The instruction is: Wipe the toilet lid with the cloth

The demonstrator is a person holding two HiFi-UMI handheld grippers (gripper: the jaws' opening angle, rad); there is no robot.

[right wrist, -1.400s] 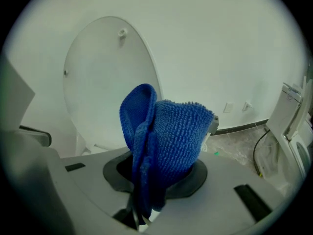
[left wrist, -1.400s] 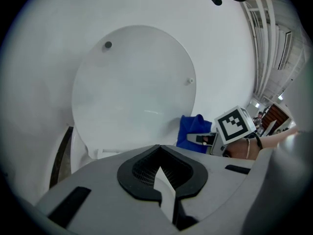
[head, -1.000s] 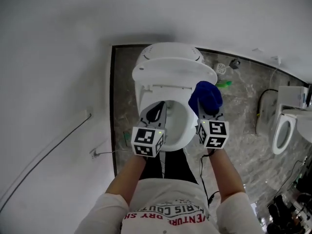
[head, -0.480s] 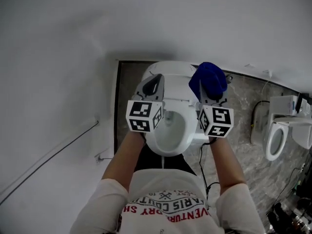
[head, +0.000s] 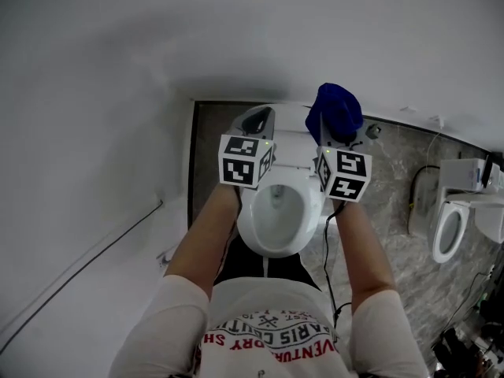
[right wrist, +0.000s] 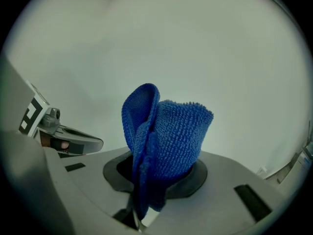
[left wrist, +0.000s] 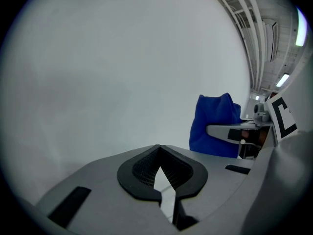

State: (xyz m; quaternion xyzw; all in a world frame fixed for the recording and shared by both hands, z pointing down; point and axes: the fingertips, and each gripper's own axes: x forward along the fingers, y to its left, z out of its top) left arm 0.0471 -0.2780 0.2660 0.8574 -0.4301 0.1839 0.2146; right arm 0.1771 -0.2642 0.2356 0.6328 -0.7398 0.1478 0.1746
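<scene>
Blue cloth (right wrist: 164, 146) stands pinched between the right gripper's (right wrist: 155, 177) jaws, the left gripper (left wrist: 160, 170) just beside it with jaws pressed together on nothing, a plain white wall (left wrist: 122, 72) ahead of both, the open toilet (head: 277, 239) beneath them on grey marbled floor (head: 386, 179).

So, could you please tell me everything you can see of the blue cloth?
The cloth is deep blue with a looped, towel-like weave. It is bunched and folded, standing up out of the right gripper, whose jaws are shut on its lower end. It is held before the white wall, touching nothing else in view.
</scene>
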